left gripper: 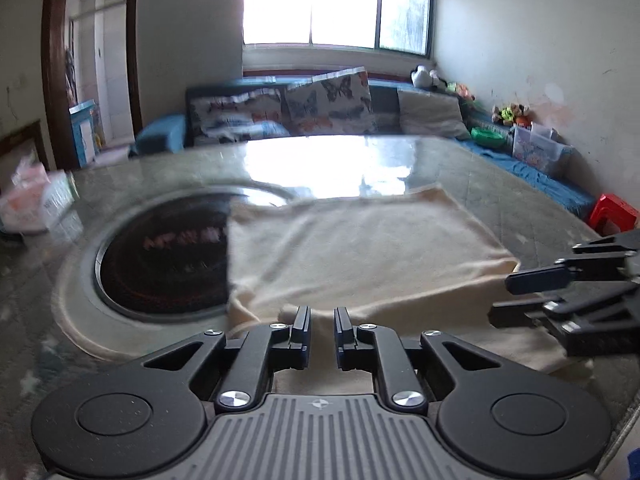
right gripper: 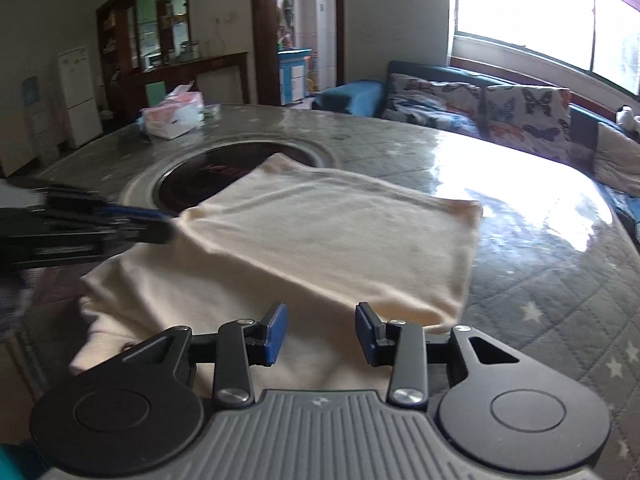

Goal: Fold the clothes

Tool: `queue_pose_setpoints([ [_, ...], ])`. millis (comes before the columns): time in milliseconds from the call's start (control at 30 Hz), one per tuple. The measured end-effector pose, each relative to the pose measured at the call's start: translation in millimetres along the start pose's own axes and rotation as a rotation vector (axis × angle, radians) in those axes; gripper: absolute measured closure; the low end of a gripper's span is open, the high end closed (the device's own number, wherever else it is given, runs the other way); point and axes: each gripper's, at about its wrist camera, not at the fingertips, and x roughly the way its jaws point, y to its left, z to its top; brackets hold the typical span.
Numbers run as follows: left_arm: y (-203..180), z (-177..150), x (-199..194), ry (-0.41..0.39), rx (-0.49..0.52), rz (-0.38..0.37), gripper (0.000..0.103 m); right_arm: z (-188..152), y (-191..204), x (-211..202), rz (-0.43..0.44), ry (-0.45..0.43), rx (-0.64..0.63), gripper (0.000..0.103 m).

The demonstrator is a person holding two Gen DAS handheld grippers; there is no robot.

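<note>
Hovering low over the near edge of the cream garment (left gripper: 360, 256), the left hand-held gripper (left gripper: 322, 332) has its jaws slightly apart, pinching nothing. The right hand-held gripper (right gripper: 321, 330) hangs beside it, jaws spread wider. The folded garment lies flat on the worktop (right gripper: 540, 264), partly covering a dark round burner (left gripper: 160, 264); a tissue pack (right gripper: 174, 116) sits well beyond.

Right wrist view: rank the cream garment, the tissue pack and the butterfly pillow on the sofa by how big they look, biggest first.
1. cream garment, by far the largest, and nearest the camera.
2. butterfly pillow.
3. tissue pack.
The pillow and pack both sit farther back, so their true sizes may differ from this order.
</note>
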Motion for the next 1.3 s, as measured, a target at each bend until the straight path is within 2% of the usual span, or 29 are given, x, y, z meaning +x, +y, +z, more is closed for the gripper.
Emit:
queue_pose_setpoints([
  [100,-0.2,-5.3,5.3,0.003,0.021,-0.001,0.089,-5.7,11.5,-4.8,0.016,0.004,-0.051,0.061],
  [267,-3.7,-11.8,-8.6,0.0,0.046,-0.013,0.084,-21.4,23.2,-13.0,0.026,0.033,-0.108,0.06],
  [333,-4.2,-13.7,-17.0,-0.003,0.057,-0.016,0.079,-25.6,24.6,-17.9,0.02,0.031,-0.116,0.06],
  [400,-4.7,-18.2,-28.4,-0.011,0.074,-0.024,0.067,-26.7,23.3,-25.2,0.013,0.015,-0.102,0.06],
  [500,-5.5,-28.2,-44.2,-0.012,0.11,-0.027,0.056,-29.7,19.8,-26.6,0.0,0.024,-0.086,0.06],
  [633,-6.4,-39.8,-60.1,0.0,0.178,-0.031,0.048,-35.2,20.5,-26.2,0.0,0.04,-0.085,0.058],
  [667,-6.8,-43.8,-64.5,-0.001,0.202,-0.034,0.047,-34.7,20.7,-29.0,0.002,0.034,-0.086,0.054],
  [700,-7.1,-47.8,-69.0,-0.002,0.226,-0.036,0.046,-34.0,20.6,-32.1,0.005,0.026,-0.086,0.047],
  [733,-7.7,-51.8,-73.3,-0.003,0.25,-0.04,0.046,-33.5,21.0,-35.1,0.003,0.021,-0.089,0.045],
  [933,-25.1,-73.2,-78.1,-0.014,0.398,-0.079,0.046,-36.5,23.9,-48.9,-0.019,0.026,-0.138,0.043],
  [1133,-48.1,-79.4,-71.6,-0.087,0.508,-0.106,0.047,-45.8,25.2,-61.5,-0.031,0.055,-0.194,0.041],
  [1200,-52.6,-78.1,-66.8,-0.098,0.509,-0.116,0.053,-49.2,26.7,-64.5,-0.035,0.061,-0.217,0.032],
  [1233,-53.4,-77.6,-65.4,-0.104,0.505,-0.123,0.055,-50.9,27.8,-65.7,-0.035,0.063,-0.231,0.032],
  [1300,-54.8,-74.2,-62.0,-0.111,0.494,-0.131,0.067,-53.4,30.4,-66.0,-0.029,0.066,-0.252,0.032],
])
